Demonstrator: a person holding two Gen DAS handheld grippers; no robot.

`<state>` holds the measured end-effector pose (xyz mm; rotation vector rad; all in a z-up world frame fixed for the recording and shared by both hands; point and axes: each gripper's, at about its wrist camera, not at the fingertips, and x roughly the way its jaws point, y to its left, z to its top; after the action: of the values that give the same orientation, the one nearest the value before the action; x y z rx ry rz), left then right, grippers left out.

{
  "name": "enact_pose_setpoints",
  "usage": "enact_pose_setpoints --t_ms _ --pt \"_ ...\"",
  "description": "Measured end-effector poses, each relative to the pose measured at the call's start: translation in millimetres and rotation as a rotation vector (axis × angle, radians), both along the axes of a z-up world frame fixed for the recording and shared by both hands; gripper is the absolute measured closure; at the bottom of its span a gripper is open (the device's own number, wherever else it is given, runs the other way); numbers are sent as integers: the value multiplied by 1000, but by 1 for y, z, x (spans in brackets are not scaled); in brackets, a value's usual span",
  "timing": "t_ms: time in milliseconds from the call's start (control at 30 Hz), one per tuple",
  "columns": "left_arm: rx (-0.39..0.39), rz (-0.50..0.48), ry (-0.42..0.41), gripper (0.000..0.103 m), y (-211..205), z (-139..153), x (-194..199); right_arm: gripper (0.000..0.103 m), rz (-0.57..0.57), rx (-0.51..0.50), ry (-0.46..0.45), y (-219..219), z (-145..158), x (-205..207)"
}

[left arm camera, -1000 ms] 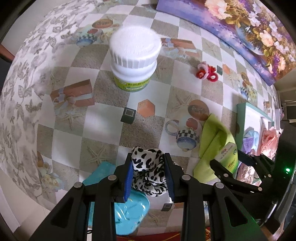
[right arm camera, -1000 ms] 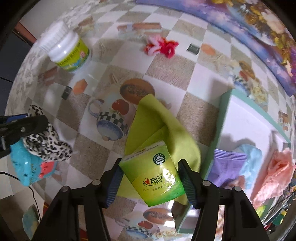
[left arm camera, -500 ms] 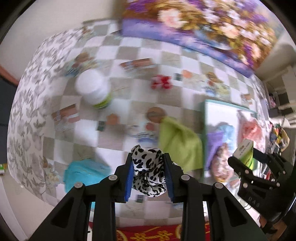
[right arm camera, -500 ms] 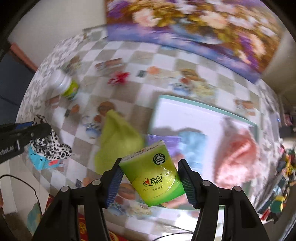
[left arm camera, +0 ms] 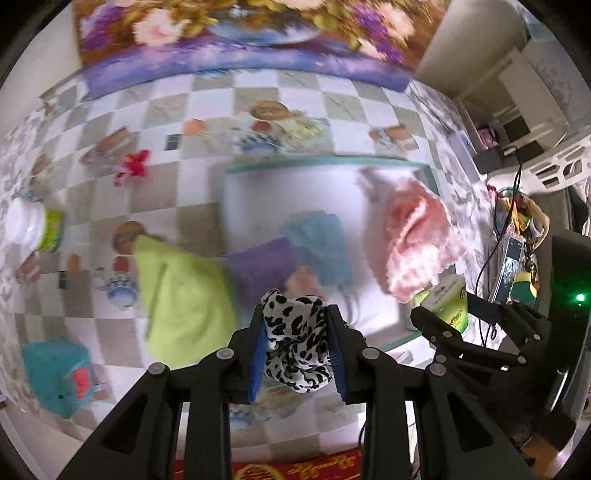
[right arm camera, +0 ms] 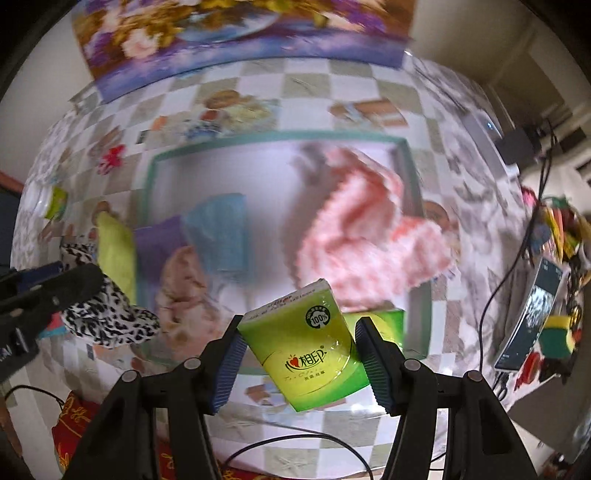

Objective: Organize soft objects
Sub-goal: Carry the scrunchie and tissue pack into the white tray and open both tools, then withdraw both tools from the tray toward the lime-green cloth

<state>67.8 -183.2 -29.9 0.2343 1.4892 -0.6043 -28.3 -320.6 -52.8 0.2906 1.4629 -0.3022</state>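
Note:
My left gripper [left arm camera: 297, 349] is shut on a black-and-white spotted cloth [left arm camera: 295, 343], held above the near edge of the green-rimmed white tray [left arm camera: 314, 162]. My right gripper [right arm camera: 301, 349] is shut on a green tissue pack [right arm camera: 308, 345], held over the tray's [right arm camera: 273, 138] near right corner. In the tray lie a pink fluffy cloth [right arm camera: 365, 229], a blue cloth [right arm camera: 221, 229], a purple cloth [right arm camera: 157, 240] and a beige cloth [right arm camera: 181, 284]. A lime cloth [left arm camera: 177, 291] lies on the table left of the tray. The spotted cloth also shows in the right wrist view [right arm camera: 107, 310].
A white bottle with a green label [left arm camera: 33, 229], a red hair tie [left arm camera: 135, 168] and a teal pack [left arm camera: 55, 373] sit on the checkered tablecloth at the left. A floral picture [left arm camera: 240, 33] stands at the back. A phone [right arm camera: 532, 314] and clutter lie off the right edge.
Both grippers have swung right and risen, from over the bottle and lime cloth to above the tray. Each still holds its item.

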Motion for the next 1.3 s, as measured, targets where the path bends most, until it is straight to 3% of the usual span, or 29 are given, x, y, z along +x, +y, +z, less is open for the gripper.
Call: enact_pose_setpoints --t_ms 167,300,400,500,600,700,833,1300 --pt "-12 -10 9 70 -21 -8 0 40 -18 14 8 -16 -9 -2" --pt "-34 -4 37 55 -27 -12 7 38 -32 33 0 -25 -11 -1" --pt "-18 -1 29 55 -24 -12 11 30 -48 45 2 -30 -15 -1" --pt "-2 19 27 53 -15 -13 19 28 -52 41 7 -30 -18 1" --pt "24 55 20 38 -1 -14 28 28 -46 36 11 -25 -18 2" --pt "53 90 18 32 12 -16 35 24 -32 26 6 -17 -16 4" --pt "101 132 -8 12 34 -19 42 2 -9 7 -11 -5 -11 7" --pt "134 228 -19 11 108 -19 74 0 60 -23 -35 43 3 37"
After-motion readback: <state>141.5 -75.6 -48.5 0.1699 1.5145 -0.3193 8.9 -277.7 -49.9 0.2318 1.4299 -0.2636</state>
